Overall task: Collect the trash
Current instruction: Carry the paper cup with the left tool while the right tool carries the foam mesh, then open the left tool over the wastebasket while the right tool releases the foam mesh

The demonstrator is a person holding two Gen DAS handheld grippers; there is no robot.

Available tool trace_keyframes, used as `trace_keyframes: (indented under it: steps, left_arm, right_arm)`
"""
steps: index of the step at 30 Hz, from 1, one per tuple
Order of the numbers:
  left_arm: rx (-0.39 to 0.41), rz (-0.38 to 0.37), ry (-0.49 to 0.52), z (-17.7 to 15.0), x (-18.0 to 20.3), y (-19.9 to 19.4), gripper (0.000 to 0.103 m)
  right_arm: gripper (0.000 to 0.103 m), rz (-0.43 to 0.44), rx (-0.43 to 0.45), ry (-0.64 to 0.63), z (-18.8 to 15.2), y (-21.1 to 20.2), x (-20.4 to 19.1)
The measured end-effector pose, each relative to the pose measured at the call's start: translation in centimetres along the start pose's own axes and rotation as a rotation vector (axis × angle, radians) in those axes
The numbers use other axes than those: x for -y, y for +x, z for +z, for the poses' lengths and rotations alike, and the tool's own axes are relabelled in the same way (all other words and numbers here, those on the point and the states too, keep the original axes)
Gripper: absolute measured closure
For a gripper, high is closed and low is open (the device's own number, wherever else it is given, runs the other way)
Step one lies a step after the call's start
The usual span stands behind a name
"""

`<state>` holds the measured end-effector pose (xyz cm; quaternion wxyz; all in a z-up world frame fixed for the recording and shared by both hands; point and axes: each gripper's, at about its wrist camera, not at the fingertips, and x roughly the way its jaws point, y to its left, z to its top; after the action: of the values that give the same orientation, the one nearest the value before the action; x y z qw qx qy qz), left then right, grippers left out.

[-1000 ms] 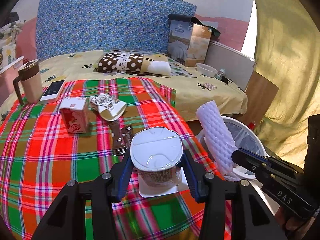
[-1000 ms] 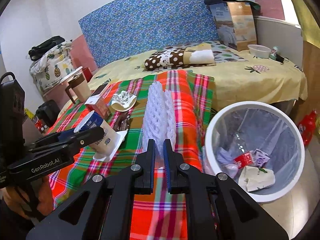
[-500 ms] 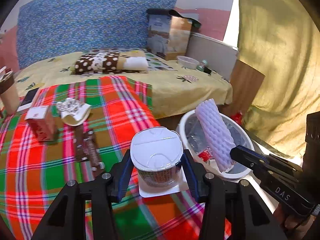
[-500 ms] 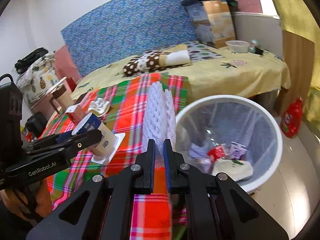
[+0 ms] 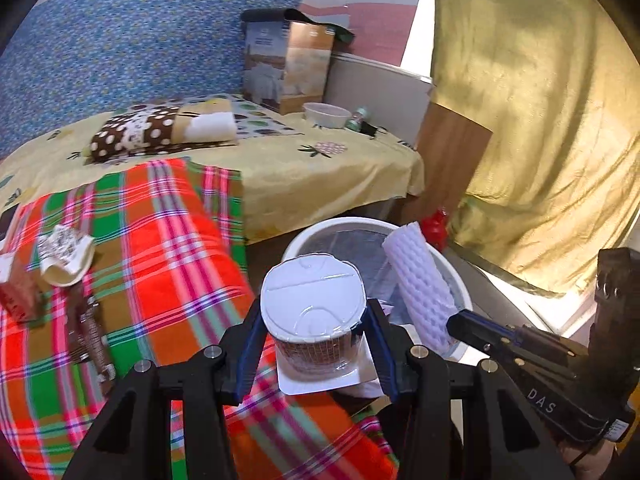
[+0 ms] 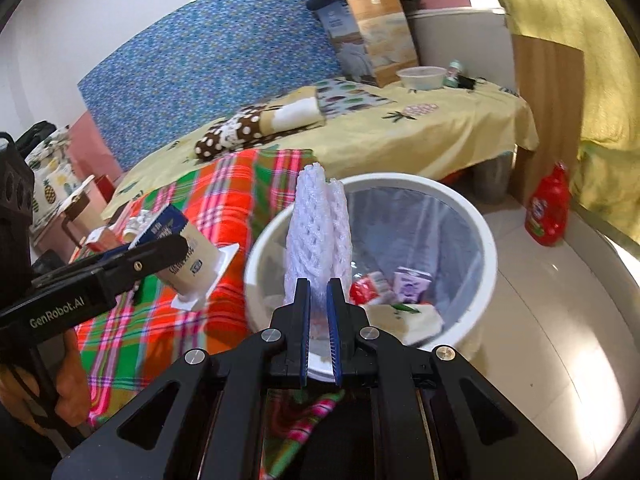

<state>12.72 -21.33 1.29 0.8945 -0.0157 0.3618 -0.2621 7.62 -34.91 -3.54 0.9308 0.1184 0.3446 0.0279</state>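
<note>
Where legible: "GenRobot.AI", "DAS"

Front rim of the white bin hidden behind the right gripper, bin contents partly masked by the foam net, plaid cloth motion-blurred near the lower edge, carton cut off at left edge, cup label print unreadable.

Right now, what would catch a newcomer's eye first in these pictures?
Probably the white foam net sleeve pinched in the right gripper, upright over the white trash bin. Next, the lidded cup between the left gripper fingers, at the edge of the bright plaid cloth.
</note>
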Motion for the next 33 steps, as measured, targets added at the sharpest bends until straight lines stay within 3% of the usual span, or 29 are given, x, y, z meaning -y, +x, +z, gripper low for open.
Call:
trace_keyframes:
  steps: [8,21,28,33]
  left_arm:
    - [-0.042,-0.048,0.031,0.1,1.6,2.7,0.054]
    - [-0.101,-0.060,0.049,-0.1,2.3,5.8,0.054]
    - [-0.100,-0.064,0.053,-0.1,2.4,6.0,0.051]
    - [-0.094,-0.069,0.054,-0.1,2.4,5.9,0.050]
  right_arm:
    - [0.092,-0.028,-0.032,0.037,-0.2,0.5,1.7]
    - [0.091,-0.029,-0.075,0.078,-0.4,1.5,3.3]
    - [0.081,-0.045,-0.070,0.077,-0.2,1.5,3.5]
    - [0.080,-0.046,-0.058,0.077,-0.2,1.3,3.6]
